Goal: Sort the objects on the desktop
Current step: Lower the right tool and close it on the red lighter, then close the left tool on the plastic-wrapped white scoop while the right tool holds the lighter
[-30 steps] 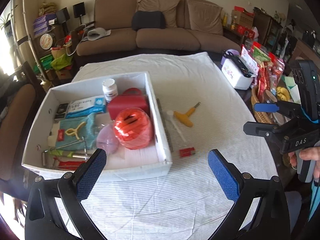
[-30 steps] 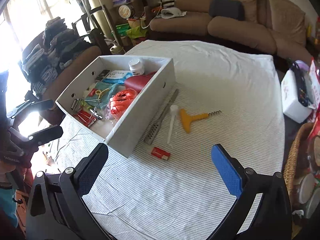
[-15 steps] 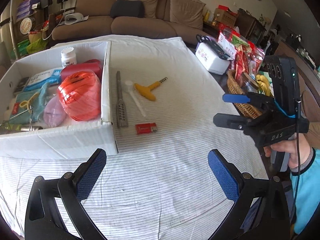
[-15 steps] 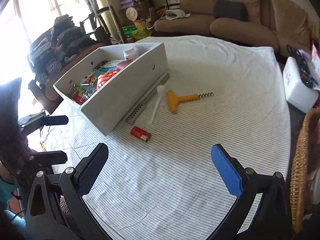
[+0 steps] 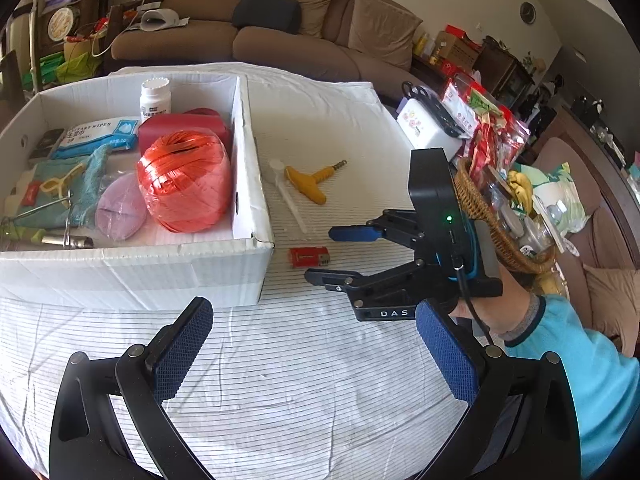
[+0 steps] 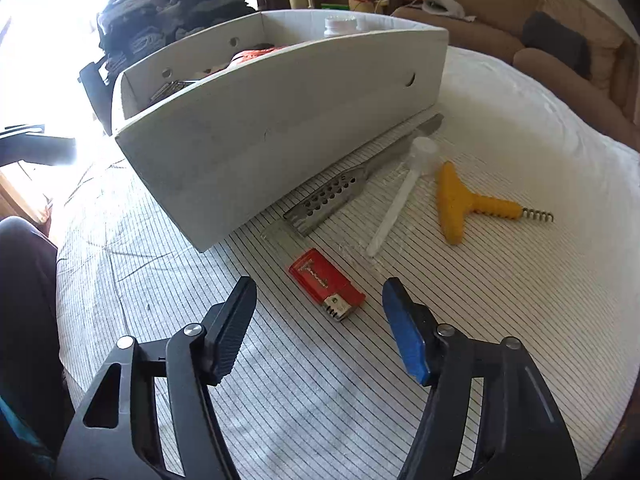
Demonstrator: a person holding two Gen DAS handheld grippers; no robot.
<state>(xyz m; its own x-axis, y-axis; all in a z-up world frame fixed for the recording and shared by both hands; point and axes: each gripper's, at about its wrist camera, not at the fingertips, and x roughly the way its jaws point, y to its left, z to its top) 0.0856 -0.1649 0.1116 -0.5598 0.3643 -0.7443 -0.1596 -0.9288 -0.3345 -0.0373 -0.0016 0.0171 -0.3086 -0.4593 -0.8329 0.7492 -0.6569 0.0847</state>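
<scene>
Beside box (image 6: 280, 112), grater (image 6: 340, 196), scoop (image 6: 404, 196)

Bare striped cloth (image 6: 320, 380) lies open on the near side of the red lighter (image 6: 325, 283). The white box (image 6: 280, 120) walls off its left, with a metal grater (image 6: 340, 192) and white scoop (image 6: 400, 196) crowding just beyond.

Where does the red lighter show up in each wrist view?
Left wrist: red lighter lies centre frame on the striped cloth, just right of the white box corner.
Right wrist: it lies lower centre, just ahead of the open jaws.
Shared landmark: yellow corkscrew, beyond the lighter in both.
</scene>
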